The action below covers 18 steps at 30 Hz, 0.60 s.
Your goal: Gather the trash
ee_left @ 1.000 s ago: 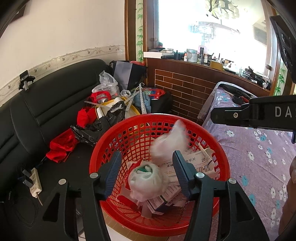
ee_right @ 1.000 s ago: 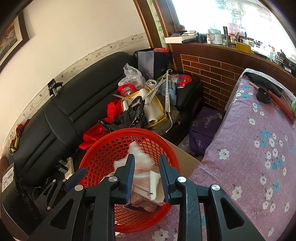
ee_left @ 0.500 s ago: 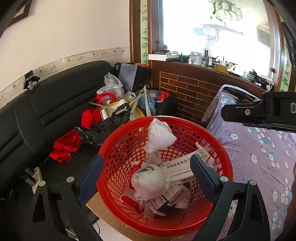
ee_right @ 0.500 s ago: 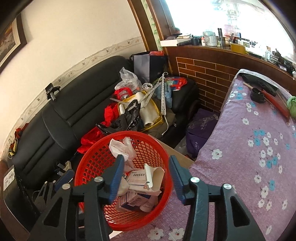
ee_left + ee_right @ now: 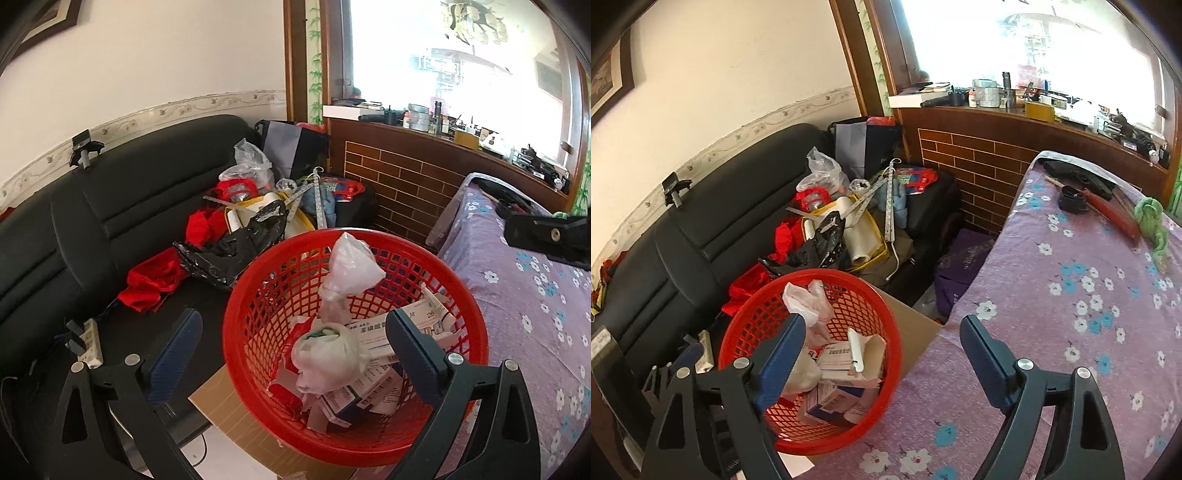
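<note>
With both tools' jaws opening and nothing between them, the left tool (image 5: 291, 339) and right tool (image 5: 882, 347) hover over the red basket (image 5: 476, 354) where the crumpled trash (image 5: 327, 354) lies, so they should lift clear without snagging its rim.

In the red basket (image 5: 236, 332) lies a white medicine box (image 5: 373, 332) with blue printed Chinese characters; "苯磺酸" can be read on it. Near its far end stands the number "26". Other boxes (image 5: 354, 398) under it carry barcodes, too small to read.
</note>
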Tool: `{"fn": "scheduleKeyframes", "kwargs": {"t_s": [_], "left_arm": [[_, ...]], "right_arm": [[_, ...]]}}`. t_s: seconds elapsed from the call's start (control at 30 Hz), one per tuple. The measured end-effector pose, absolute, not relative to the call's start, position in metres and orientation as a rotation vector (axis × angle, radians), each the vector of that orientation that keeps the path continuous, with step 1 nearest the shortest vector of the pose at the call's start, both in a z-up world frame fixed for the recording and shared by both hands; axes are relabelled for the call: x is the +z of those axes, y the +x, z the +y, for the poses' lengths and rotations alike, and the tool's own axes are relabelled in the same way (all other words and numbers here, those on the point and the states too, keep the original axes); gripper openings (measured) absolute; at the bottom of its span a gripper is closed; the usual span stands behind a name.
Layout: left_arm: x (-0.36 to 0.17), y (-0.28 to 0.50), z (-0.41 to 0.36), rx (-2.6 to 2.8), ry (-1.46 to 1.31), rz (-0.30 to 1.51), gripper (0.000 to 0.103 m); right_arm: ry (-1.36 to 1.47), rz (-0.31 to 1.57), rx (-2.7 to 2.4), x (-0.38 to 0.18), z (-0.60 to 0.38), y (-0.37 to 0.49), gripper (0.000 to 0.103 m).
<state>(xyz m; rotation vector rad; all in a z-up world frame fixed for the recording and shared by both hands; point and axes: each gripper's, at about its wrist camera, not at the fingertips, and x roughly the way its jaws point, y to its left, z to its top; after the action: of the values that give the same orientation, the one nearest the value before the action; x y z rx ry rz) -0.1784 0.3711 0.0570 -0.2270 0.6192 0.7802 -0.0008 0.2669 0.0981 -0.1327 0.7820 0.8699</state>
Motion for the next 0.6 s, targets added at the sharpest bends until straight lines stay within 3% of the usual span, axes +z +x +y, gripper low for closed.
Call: {"fn": "scheduleKeyframes", "kwargs": {"t_s": [0.6], "left_arm": [[0.061, -0.206, 0.379, 0.835, -0.294, 0.613, 0.101]], "right_arm": [[-0.196, 0.740, 0.802, 0.093, 0.247, -0.020, 0.094]]}}
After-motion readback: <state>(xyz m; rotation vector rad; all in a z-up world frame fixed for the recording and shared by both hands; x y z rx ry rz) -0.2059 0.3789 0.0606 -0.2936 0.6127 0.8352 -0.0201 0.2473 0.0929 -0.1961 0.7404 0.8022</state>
